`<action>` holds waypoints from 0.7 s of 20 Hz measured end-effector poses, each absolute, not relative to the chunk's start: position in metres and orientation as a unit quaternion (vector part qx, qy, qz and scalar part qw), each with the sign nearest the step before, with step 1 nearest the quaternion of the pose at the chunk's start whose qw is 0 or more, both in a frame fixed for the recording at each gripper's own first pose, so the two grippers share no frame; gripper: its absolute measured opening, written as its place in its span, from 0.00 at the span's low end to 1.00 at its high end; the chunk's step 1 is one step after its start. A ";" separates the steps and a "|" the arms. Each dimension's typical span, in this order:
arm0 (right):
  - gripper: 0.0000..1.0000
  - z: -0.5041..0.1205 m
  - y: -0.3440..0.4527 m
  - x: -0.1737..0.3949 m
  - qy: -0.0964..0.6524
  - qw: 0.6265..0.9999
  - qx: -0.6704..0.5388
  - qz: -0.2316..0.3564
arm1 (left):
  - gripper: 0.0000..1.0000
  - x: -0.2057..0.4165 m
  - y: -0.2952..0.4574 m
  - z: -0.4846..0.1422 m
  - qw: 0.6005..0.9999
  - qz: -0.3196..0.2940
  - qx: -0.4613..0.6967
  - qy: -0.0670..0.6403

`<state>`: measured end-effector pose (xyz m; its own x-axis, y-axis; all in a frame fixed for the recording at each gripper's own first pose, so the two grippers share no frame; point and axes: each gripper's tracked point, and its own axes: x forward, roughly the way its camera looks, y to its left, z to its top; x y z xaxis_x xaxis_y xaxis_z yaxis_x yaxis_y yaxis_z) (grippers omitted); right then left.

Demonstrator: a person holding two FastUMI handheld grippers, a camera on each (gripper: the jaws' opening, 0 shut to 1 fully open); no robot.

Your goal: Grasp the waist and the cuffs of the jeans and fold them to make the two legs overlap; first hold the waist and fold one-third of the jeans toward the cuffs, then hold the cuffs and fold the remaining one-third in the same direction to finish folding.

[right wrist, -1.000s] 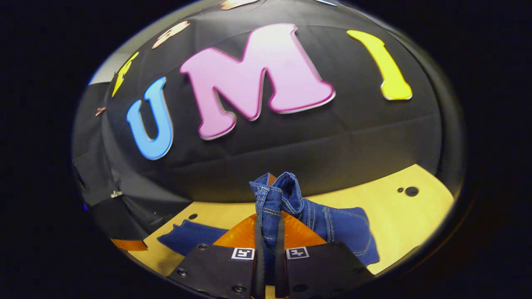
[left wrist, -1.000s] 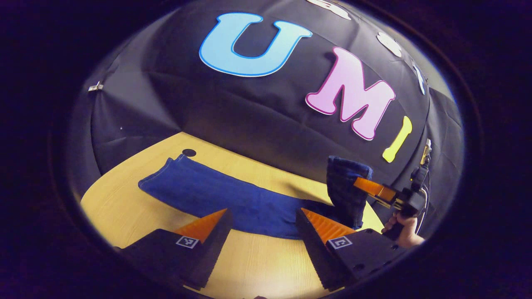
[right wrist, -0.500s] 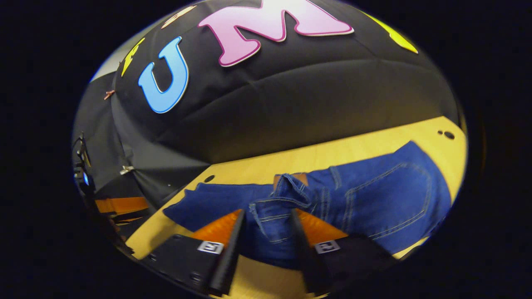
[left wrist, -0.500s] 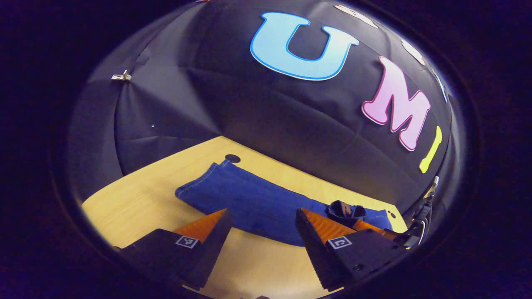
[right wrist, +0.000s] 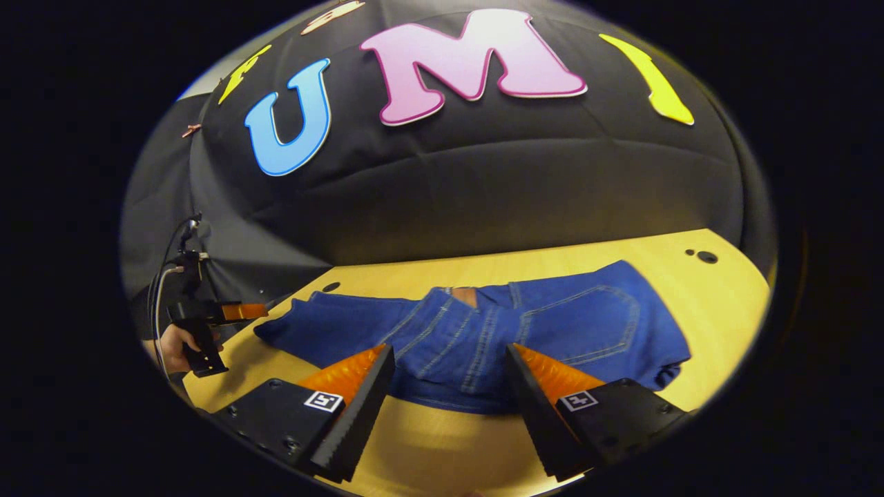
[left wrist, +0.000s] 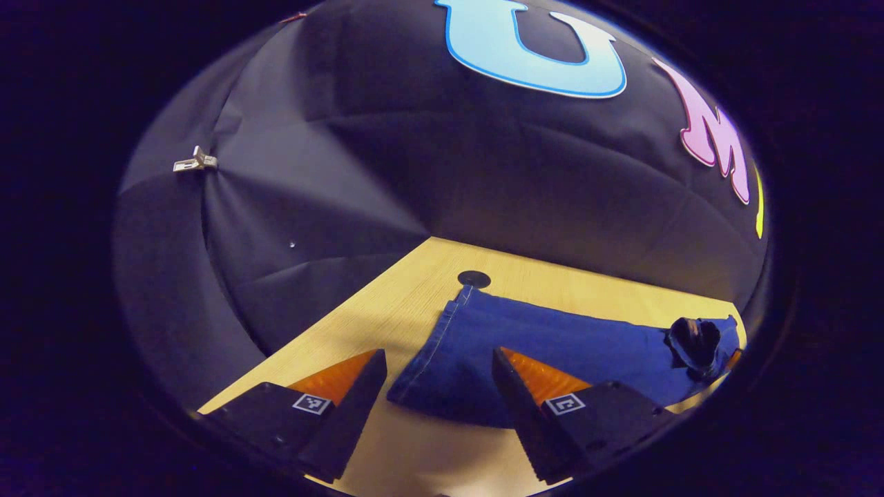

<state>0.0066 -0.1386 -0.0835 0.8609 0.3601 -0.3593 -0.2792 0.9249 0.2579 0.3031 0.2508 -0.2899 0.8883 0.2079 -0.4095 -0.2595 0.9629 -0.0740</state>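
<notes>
both views look low and close across the table, sharing the jeans from opposite ends.

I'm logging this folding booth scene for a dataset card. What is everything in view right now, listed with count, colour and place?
jeans: one, blue denim, flat on the table, waist end folded over the legs, cuffs toward the left gripper.
table: one, light wood, under the jeans, with small dark holes near its far edge.
clip: one, metal, on the cloth wall.
right gripper: one, open, above the folded waist.
left gripper: one, open, at the cuffs.
hand: one, holding the left gripper.
</notes>
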 end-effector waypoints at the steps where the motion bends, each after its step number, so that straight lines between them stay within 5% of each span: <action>1: 0.97 -0.082 -0.150 0.003 0.202 0.962 0.091 0.160 | 0.97 0.310 0.253 -0.302 0.966 0.121 -0.066 0.220; 7: 0.97 -0.092 -0.184 -0.020 0.226 0.962 0.067 0.138 | 0.94 0.323 0.246 -0.321 0.961 0.072 -0.032 0.264; 11: 0.98 -0.112 -0.181 -0.032 0.256 0.954 0.073 0.139 | 0.80 0.324 0.237 -0.320 0.957 0.051 -0.029 0.285; 14: 0.97 -0.125 -0.175 -0.042 0.271 0.948 0.076 0.146 | 0.48 0.327 0.217 -0.317 0.958 0.026 -0.041 0.282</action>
<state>-0.0415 -0.1752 -0.1249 0.8105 0.3177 -0.4921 -0.2350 0.9459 0.2236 0.3270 0.2172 -0.3167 0.8390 0.0273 -0.5434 -0.0734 0.9953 -0.0633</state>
